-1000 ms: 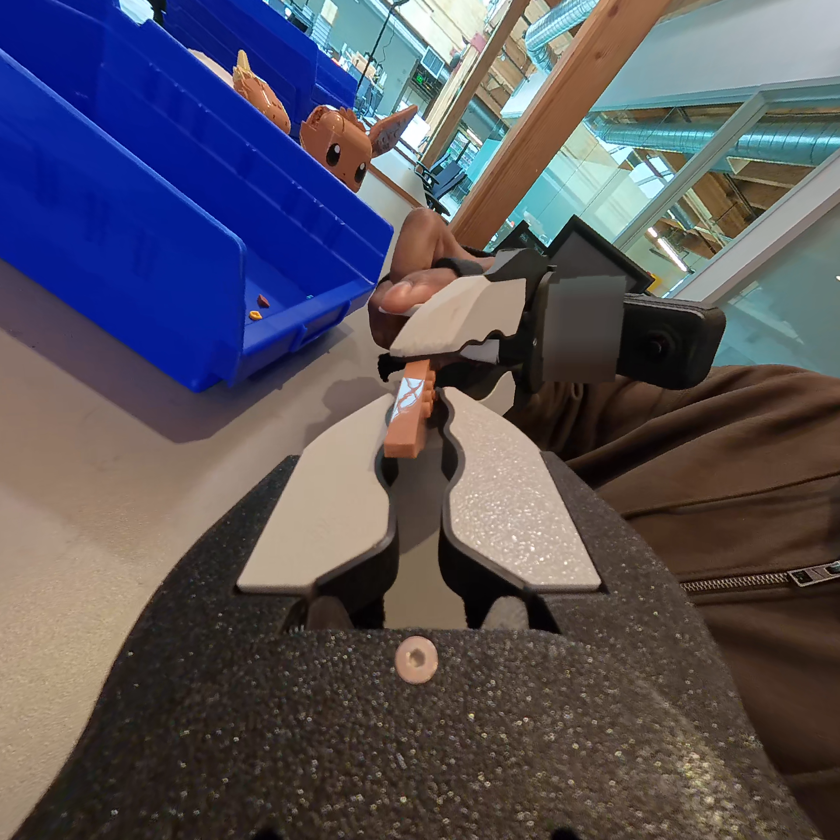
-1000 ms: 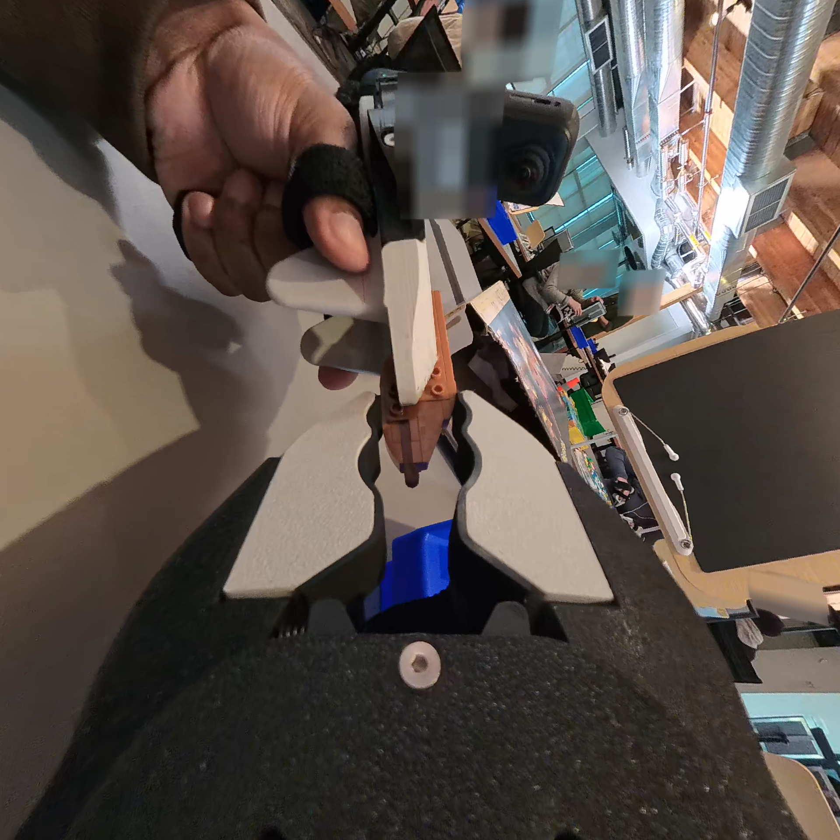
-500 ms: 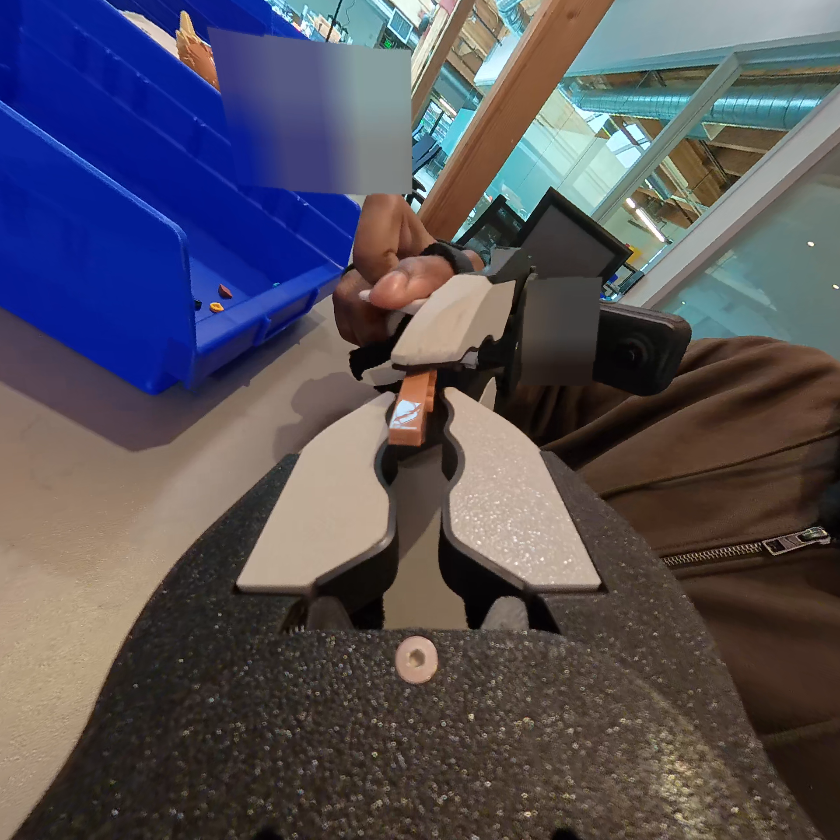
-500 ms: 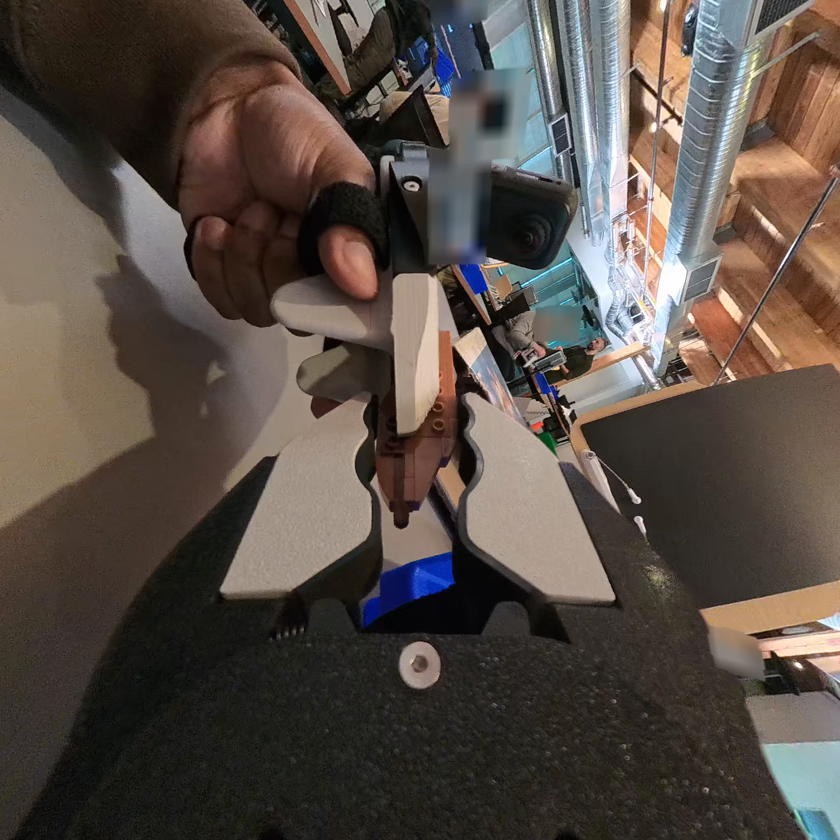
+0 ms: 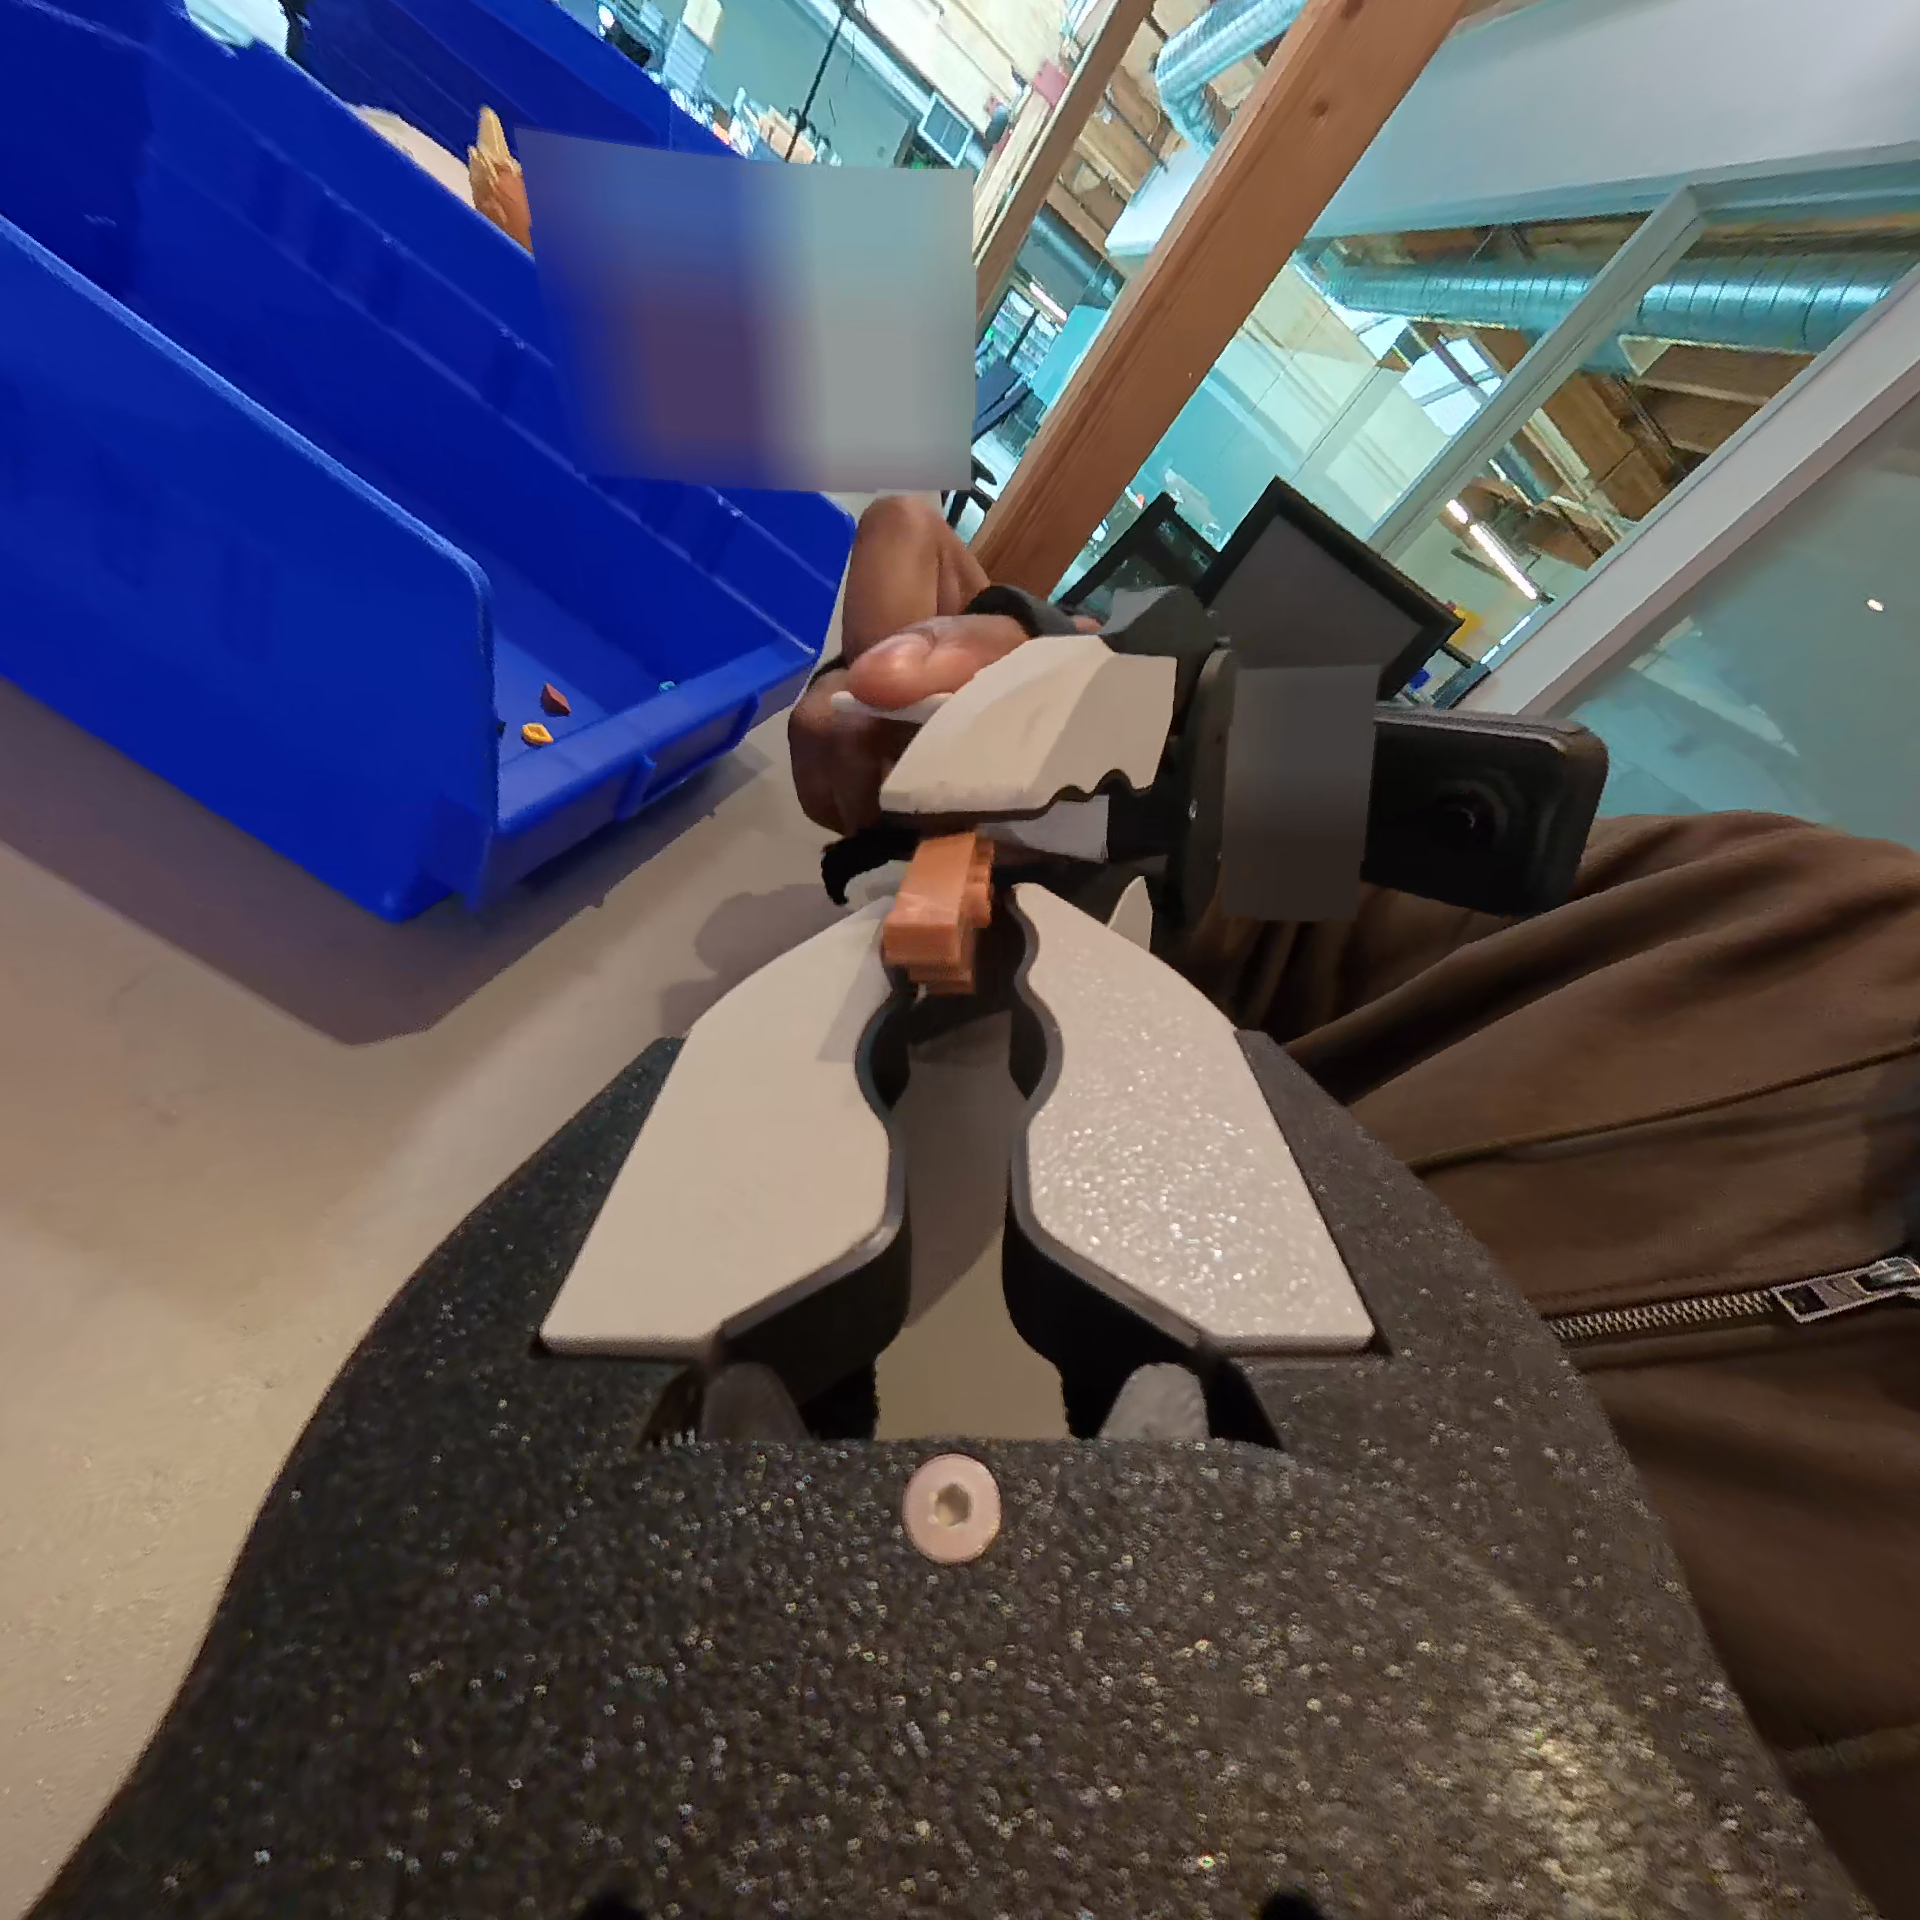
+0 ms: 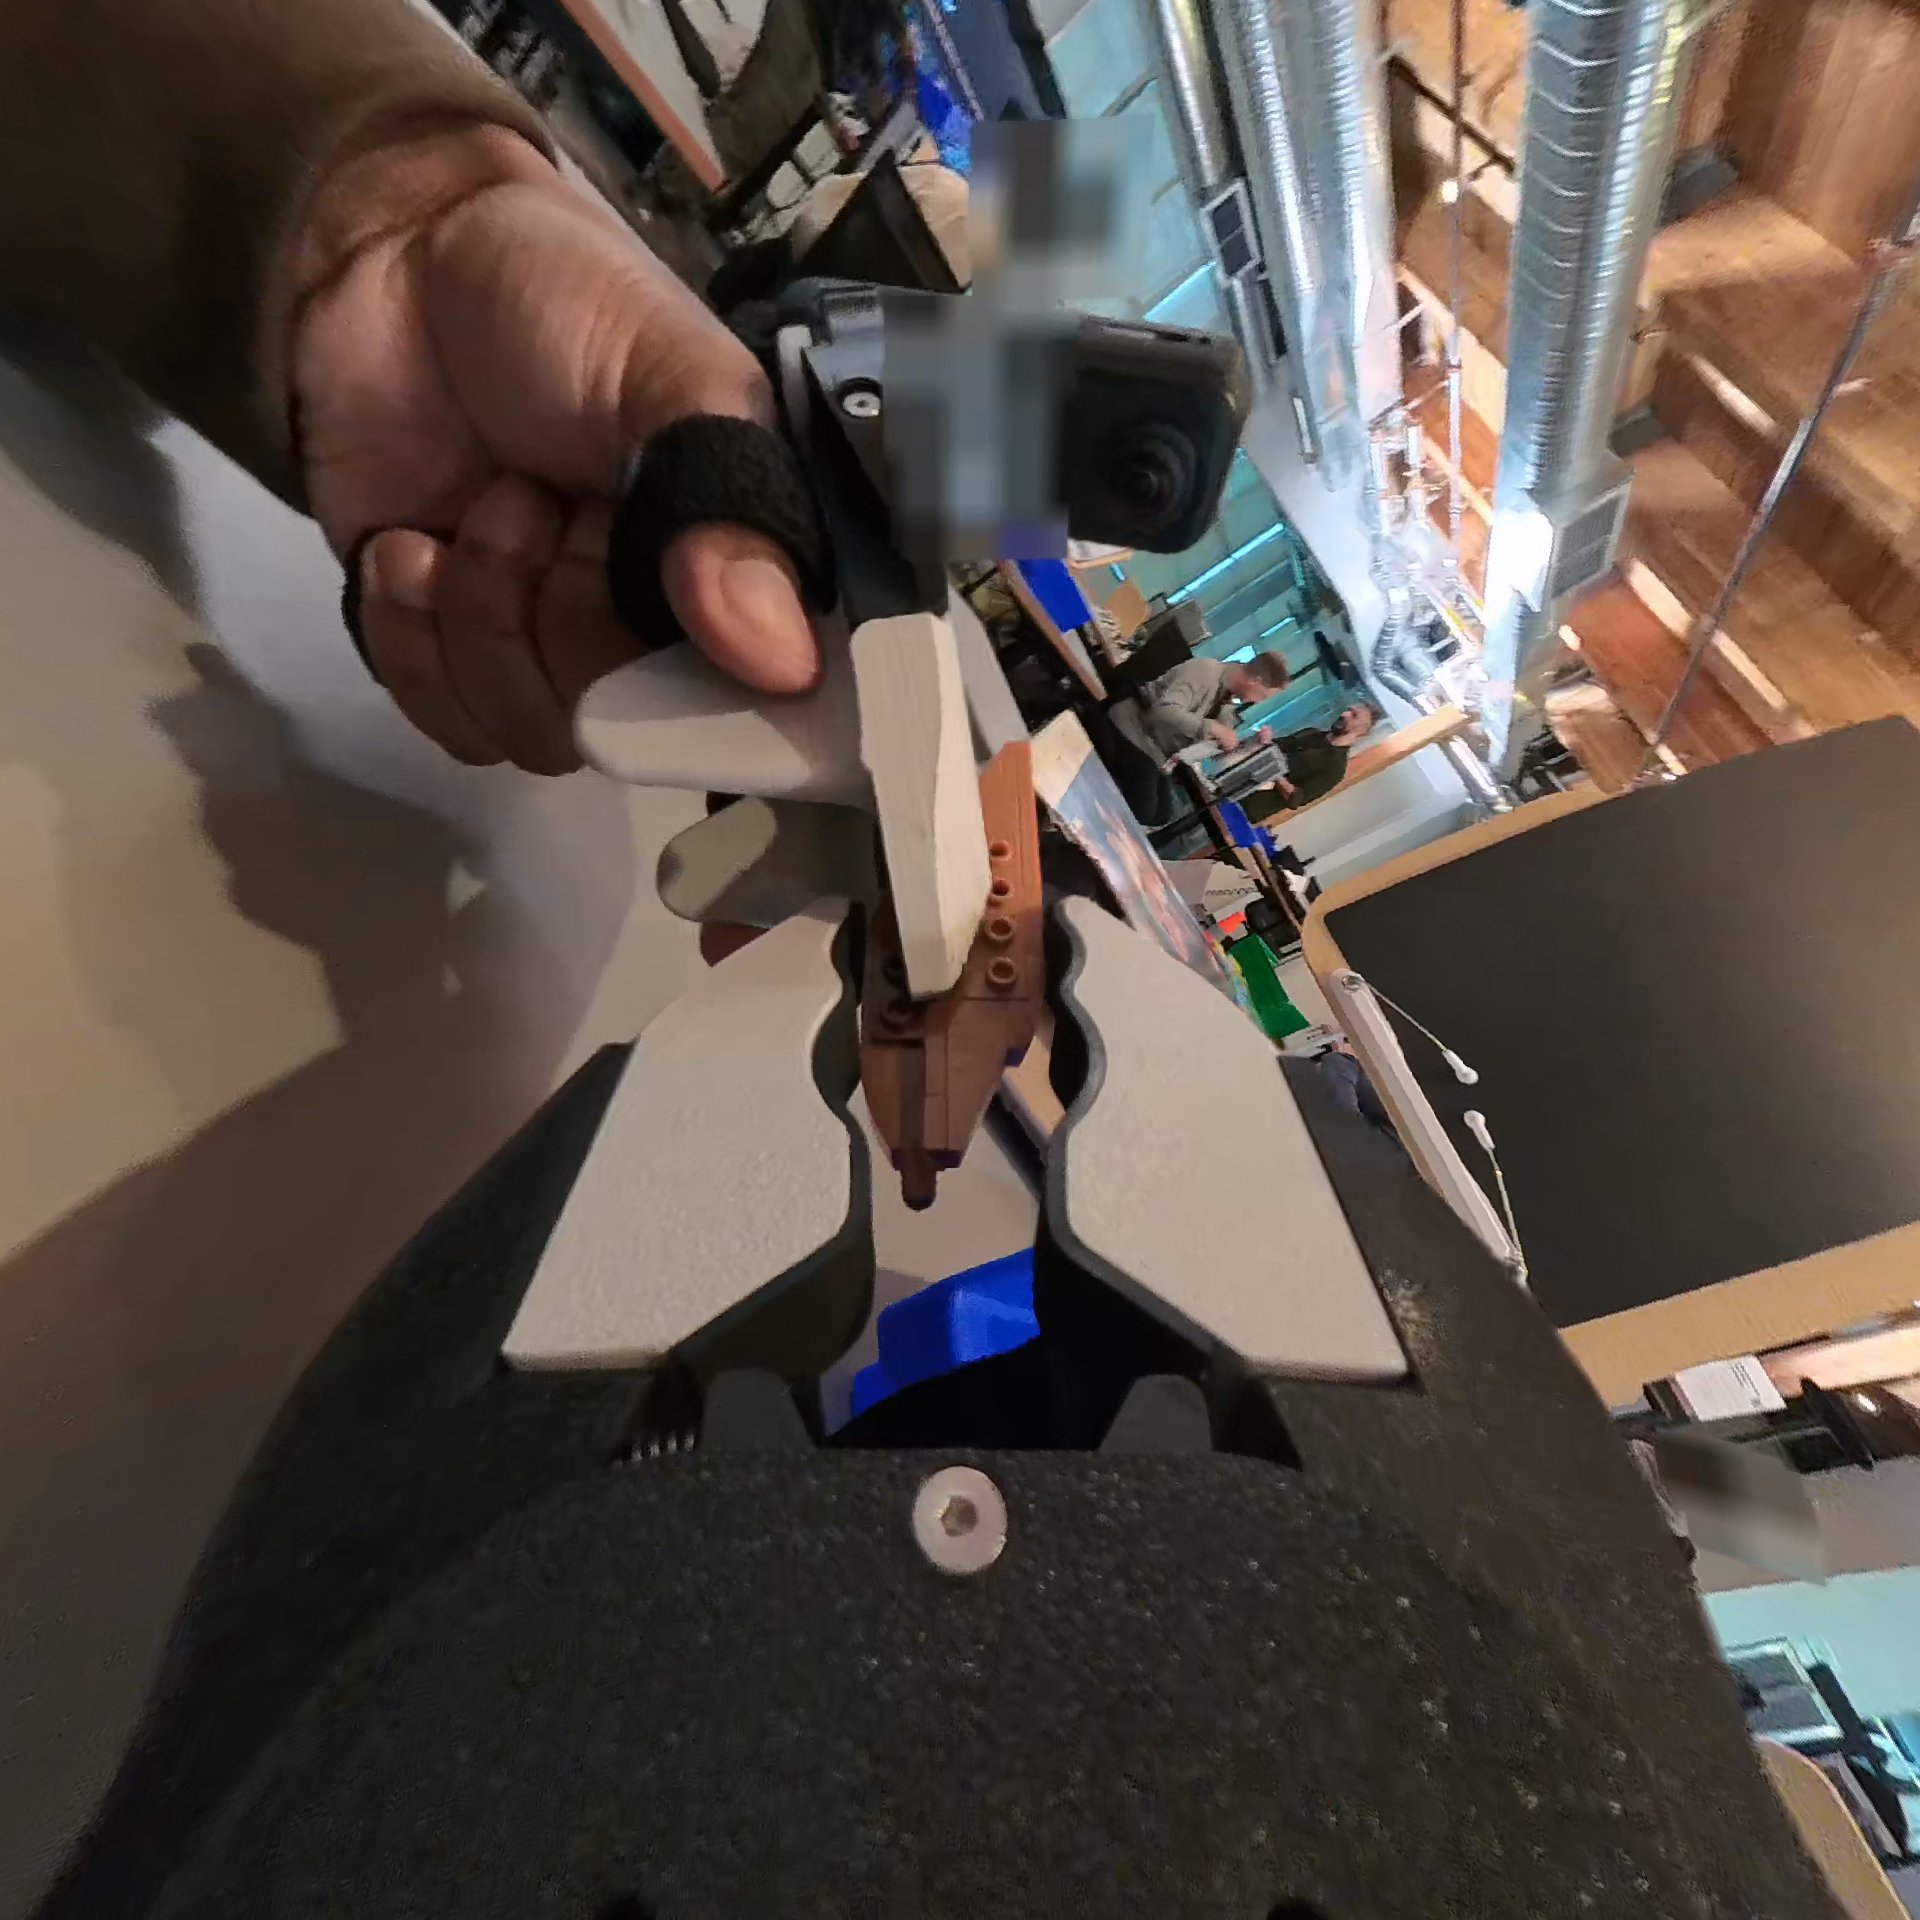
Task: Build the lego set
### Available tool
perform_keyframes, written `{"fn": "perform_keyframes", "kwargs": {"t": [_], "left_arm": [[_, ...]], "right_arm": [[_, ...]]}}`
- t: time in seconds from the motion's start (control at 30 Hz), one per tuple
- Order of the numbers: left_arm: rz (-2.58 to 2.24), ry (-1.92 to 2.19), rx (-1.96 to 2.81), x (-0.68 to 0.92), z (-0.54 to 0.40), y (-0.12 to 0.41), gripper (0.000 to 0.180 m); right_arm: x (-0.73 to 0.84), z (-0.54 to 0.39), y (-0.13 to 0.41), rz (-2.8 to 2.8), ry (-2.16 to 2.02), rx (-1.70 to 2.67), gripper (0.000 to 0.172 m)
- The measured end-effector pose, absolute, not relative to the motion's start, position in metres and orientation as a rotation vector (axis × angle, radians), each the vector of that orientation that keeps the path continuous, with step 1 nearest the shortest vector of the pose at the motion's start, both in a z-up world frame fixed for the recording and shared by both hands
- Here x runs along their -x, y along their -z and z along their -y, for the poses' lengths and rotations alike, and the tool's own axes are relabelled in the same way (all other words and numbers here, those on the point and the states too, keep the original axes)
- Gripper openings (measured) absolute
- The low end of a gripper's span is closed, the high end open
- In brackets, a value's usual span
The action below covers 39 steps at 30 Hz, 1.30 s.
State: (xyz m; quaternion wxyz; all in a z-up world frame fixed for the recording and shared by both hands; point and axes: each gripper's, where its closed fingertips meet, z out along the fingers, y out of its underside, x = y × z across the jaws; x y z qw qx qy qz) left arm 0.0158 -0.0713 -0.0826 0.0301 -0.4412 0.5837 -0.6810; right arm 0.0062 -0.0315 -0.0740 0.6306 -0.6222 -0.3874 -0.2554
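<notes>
A brown toy-brick assembly (image 6: 951, 1023) is being gripped by both claws at once, above the grey tabletop (image 5: 187, 1122). In the right wrist view, the right gripper (image 6: 951, 997) is being kept closed on the assembly's pointed end, its studded plate lying against one fingertip (image 6: 1101, 966). The left gripper (image 5: 940, 940) is being kept closed on the other end of the piece, seen as an orange-brown block (image 5: 935, 925) between its tips. The opposing gripper is being held by a hand (image 6: 499, 499) with a black strap around the thumb. Blue storage bins (image 5: 343, 582) are standing just beyond on the table, with a few small loose pieces (image 5: 545, 717) lying in the nearest one. A brown zipped jacket (image 5: 1610, 1143) is being worn by the person.
</notes>
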Motion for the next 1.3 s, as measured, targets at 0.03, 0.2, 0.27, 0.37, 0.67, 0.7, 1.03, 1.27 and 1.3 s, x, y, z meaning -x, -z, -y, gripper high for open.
{"fn": "perform_keyframes", "kwargs": {"t": [0.03,0.2,0.27,0.37,0.67,0.7,1.03,1.27,1.3], "left_arm": [[-1.79,2.092,1.352,-0.016,0.07,0.081,0.014],[-1.718,2.11,1.35,-0.015,0.058,0.074,0.014],[-1.717,2.113,1.342,-0.015,0.059,0.073,0.014],[-1.73,2.127,1.33,-0.014,0.061,0.072,0.014],[-1.75,2.106,1.306,-0.016,0.064,0.077,0.014],[-1.736,2.119,1.287,-0.016,0.064,0.074,0.014],[-1.76,2.182,1.138,-0.005,0.074,0.058,0.015],[-1.78,2.102,1.043,-0.004,0.082,0.05,0.011],[-1.78,2.096,1.055,-0.005,0.082,0.051,0.011]], "right_arm": [[-0.007,0.032,0.072,0.877,0.606,1.413,0.034],[-0.012,0.039,0.06,0.834,0.589,1.363,0.04],[-0.011,0.038,0.063,0.857,0.596,1.373,0.034],[-0.008,0.04,0.065,0.885,0.617,1.363,0.028],[-0.011,0.042,0.068,0.912,0.629,1.402,0.028],[-0.011,0.042,0.065,0.895,0.64,1.384,0.028],[0.004,0.048,0.048,0.913,0.662,1.286,0.03],[0.015,0.046,0.05,0.923,0.612,1.306,0.031],[0.014,0.046,0.05,0.927,0.623,1.3,0.031]]}}
